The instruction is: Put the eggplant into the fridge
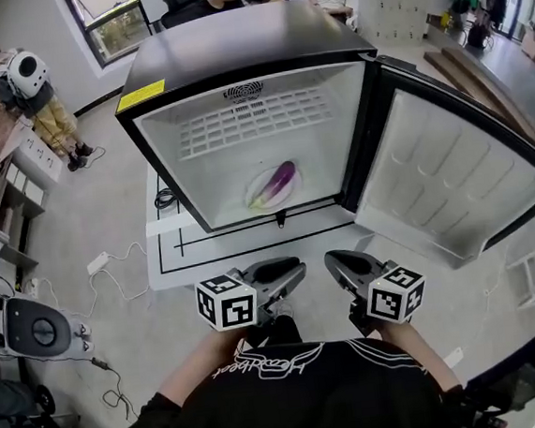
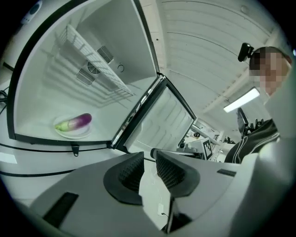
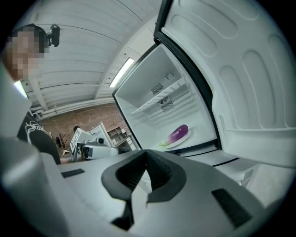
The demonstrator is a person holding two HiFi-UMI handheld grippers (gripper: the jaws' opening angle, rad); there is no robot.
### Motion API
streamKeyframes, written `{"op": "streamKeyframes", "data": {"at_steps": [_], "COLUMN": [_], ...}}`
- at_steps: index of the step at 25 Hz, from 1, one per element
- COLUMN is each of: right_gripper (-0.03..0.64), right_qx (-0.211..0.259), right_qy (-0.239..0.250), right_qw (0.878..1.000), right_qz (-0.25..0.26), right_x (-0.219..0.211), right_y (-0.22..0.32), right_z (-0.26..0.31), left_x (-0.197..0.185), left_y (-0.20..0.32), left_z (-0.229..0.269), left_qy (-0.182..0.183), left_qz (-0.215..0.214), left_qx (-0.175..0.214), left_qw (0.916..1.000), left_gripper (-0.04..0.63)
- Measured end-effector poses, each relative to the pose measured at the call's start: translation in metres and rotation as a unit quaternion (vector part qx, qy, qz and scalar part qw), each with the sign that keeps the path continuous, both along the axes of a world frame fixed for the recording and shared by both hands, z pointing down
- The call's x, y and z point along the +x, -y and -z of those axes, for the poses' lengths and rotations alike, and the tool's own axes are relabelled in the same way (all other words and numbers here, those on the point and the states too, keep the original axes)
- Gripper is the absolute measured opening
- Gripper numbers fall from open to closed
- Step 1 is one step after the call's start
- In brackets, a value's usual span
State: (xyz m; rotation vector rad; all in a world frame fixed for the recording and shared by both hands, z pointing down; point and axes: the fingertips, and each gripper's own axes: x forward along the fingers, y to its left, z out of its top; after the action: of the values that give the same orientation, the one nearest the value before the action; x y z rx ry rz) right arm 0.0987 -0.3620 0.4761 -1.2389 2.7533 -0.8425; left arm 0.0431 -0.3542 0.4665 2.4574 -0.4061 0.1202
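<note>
On grey floor (image 1: pixel 115 195), white table (image 1: pixel 207 272) beneath open fridge (image 1: pixel 234 56).

black shirt (image 1: pixel 296 408) with white print; grey left tool (image 1: pixel 292 270), right tool (image 1: pixel 338 263).

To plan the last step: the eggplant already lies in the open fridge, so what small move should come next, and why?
Probably bring the right gripper to the open white fridge door and begin pushing it shut. The purple eggplant rests on a round white plate inside the black fridge, and the left gripper too holds nothing.
</note>
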Motion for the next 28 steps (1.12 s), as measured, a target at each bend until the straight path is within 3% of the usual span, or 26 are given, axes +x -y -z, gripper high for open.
{"op": "streamKeyframes", "data": {"at_steps": [2,5,8,11,17,23,28], "right_gripper": [0.006,0.006,0.006,0.006,0.006,0.006,0.006], "right_qx": [0.011,0.03,0.046,0.061,0.081,0.065,0.069], "right_qy": [0.006,0.005,0.008,0.01,-0.032,-0.045,-0.059], "right_qw": [1.0,0.999,0.998,0.996,0.991,0.992,0.991], "right_qz": [0.003,0.009,0.031,0.06,0.097,0.1,0.103], "right_x": [0.0,-0.001,-0.004,-0.013,-0.028,-0.041,-0.061], "right_y": [-0.015,-0.034,-0.052,-0.068,-0.091,-0.095,-0.114], "right_z": [0.009,0.021,0.033,0.047,0.045,0.032,0.035], "left_x": [0.0,0.0,0.0,-0.004,-0.011,-0.013,-0.032], "left_y": [-0.016,-0.041,-0.062,-0.077,-0.091,-0.1,-0.117], "left_z": [0.008,0.023,0.037,0.044,0.037,0.038,0.049], "left_qy": [0.002,-0.003,-0.016,-0.006,0.025,0.021,-0.003], "left_qz": [-0.003,-0.008,-0.013,-0.015,-0.026,-0.036,-0.038], "left_qx": [0.019,0.047,0.061,0.097,0.134,0.131,0.112], "left_qw": [0.9998,0.9988,0.9979,0.9951,0.9904,0.9905,0.993], "left_gripper": [0.084,0.012,0.008,0.008,0.008,0.008,0.008]}}
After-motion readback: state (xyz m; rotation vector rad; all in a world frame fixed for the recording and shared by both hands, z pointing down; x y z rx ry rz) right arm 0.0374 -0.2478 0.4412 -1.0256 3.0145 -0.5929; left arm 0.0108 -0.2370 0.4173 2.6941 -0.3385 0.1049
